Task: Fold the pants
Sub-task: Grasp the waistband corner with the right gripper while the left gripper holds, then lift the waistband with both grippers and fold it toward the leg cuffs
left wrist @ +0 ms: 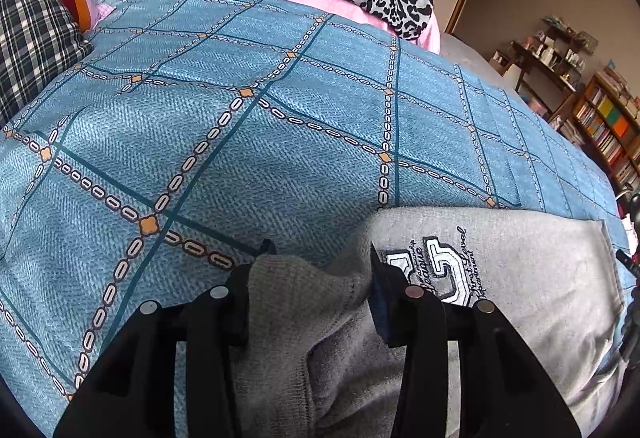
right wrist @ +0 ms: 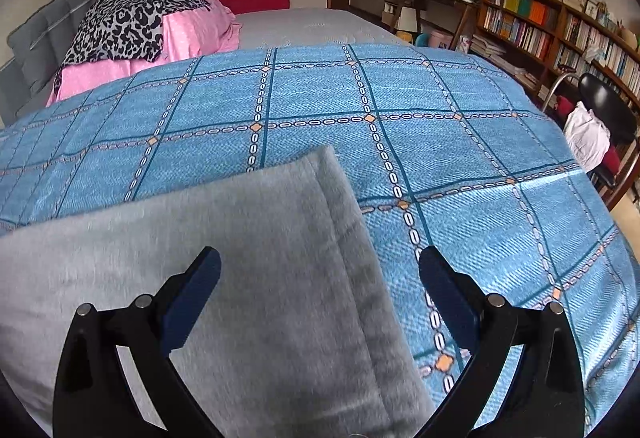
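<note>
Grey fleece pants (right wrist: 248, 258) on blue bedspread (right wrist: 440, 142). Left gripper (left wrist: 316, 274) clamped on bunched waistband; right gripper (right wrist: 320, 266) spread wide over hem. Fold underway; next, right must pinch hem.

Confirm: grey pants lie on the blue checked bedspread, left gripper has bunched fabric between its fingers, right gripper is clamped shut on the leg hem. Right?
Not quite. In the right wrist view the right gripper is open, fingers spread above the grey pants, clamping nothing. The rest holds: pants on the blue bedspread, left gripper has bunched fabric between its fingers.
</note>
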`<state>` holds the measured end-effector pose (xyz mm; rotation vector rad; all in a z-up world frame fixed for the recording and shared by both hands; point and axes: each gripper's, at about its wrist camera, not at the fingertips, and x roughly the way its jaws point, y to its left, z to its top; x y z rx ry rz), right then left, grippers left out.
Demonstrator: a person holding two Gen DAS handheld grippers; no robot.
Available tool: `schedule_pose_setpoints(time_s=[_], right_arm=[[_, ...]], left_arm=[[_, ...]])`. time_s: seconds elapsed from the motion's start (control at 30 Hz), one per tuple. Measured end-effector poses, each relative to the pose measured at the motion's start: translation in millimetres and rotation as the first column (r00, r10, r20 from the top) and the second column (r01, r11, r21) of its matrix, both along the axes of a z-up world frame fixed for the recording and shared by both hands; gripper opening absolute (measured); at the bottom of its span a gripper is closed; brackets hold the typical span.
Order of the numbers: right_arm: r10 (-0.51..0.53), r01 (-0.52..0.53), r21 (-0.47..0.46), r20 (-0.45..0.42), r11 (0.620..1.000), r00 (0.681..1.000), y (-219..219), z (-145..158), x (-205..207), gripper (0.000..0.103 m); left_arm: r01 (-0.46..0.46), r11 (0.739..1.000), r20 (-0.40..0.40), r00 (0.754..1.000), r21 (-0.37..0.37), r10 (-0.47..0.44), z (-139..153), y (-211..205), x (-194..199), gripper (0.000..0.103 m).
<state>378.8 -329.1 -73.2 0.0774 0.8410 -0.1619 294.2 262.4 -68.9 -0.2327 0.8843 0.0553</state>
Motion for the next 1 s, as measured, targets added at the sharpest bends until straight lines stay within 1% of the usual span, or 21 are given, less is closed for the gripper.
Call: schedule_pose_setpoints(time_s=[0.1,0.23,0.33,0.4,0.47,0.5,0.53,0.57,0.6,0.63,0.67,0.7,0.77,0.87,1.0], right_arm=[[-0.011,0.013,0.058,-0.022,0.998,1.0,-8,-6,33,0.101],[-0.031,0.04,0.123,-0.075,0.992,0.997,-16,-20,71,0.101],[-0.039,0.061,0.209,-0.111,0.976,0.993,-28,-37,93,0.101],[-0.039,0.062,0.224,-0.107,0.972,0.993,-33,-42,100,0.101],[-0.026,0.046,0.211,-0.099,0.976,0.995,-30,-42,101,0.1],[-0.014,0.033,0.2,-0.096,0.979,0.995,-29,-42,101,0.098],[-0.011,0.028,0.182,-0.096,0.983,0.995,-27,-42,100,0.088],[-0.017,0.032,0.165,-0.093,0.986,0.996,-26,-41,100,0.072],[-0.022,0.036,0.163,-0.087,0.986,0.996,-26,-40,99,0.063],[-0.022,0.036,0.17,-0.082,0.985,0.996,-27,-39,98,0.047],[-0.018,0.032,0.177,-0.079,0.984,0.997,-28,-38,96,0.034],[-0.017,0.031,0.176,-0.076,0.984,0.997,-28,-37,95,0.028],[-0.009,0.021,0.181,-0.063,0.983,0.998,-27,-33,89,0.012],[0.001,0.0,0.174,-0.007,0.985,1.0,-26,-18,74,0.009],[0.004,-0.018,0.161,0.087,0.987,0.996,-25,15,44,0.009]], left_arm=[[-0.001,1.0,-0.001,1.0,-0.004,0.001,-1,1,1,0.044],[-0.003,1.0,-0.005,1.0,-0.022,0.003,-3,4,3,0.045],[-0.003,0.999,-0.008,1.0,-0.039,0.003,-5,6,4,0.045],[-0.003,0.999,-0.008,1.0,-0.045,0.002,-6,8,4,0.046],[-0.002,0.999,-0.008,1.0,-0.042,0.002,-6,7,4,0.046],[-0.002,0.999,-0.008,1.0,-0.04,0.001,-6,7,4,0.046],[-0.001,0.999,-0.008,1.0,-0.039,0.001,-5,7,5,0.046],[-0.001,0.999,-0.008,1.0,-0.038,0.001,-5,7,4,0.046],[-0.001,0.999,-0.008,1.0,-0.038,0.001,-6,7,4,0.046],[-0.001,0.999,-0.008,1.0,-0.039,0.001,-6,7,4,0.046],[-0.002,0.999,-0.007,1.0,-0.039,0.001,-5,7,4,0.046],[-0.001,0.999,-0.008,1.0,-0.039,0.001,-6,7,4,0.046],[-0.002,0.999,-0.007,1.0,-0.041,0.001,-6,7,4,0.046],[-0.002,0.999,-0.006,1.0,-0.045,0.001,-6,8,4,0.046],[-0.004,0.998,-0.003,1.0,-0.057,0.004,-5,10,4,0.045]])
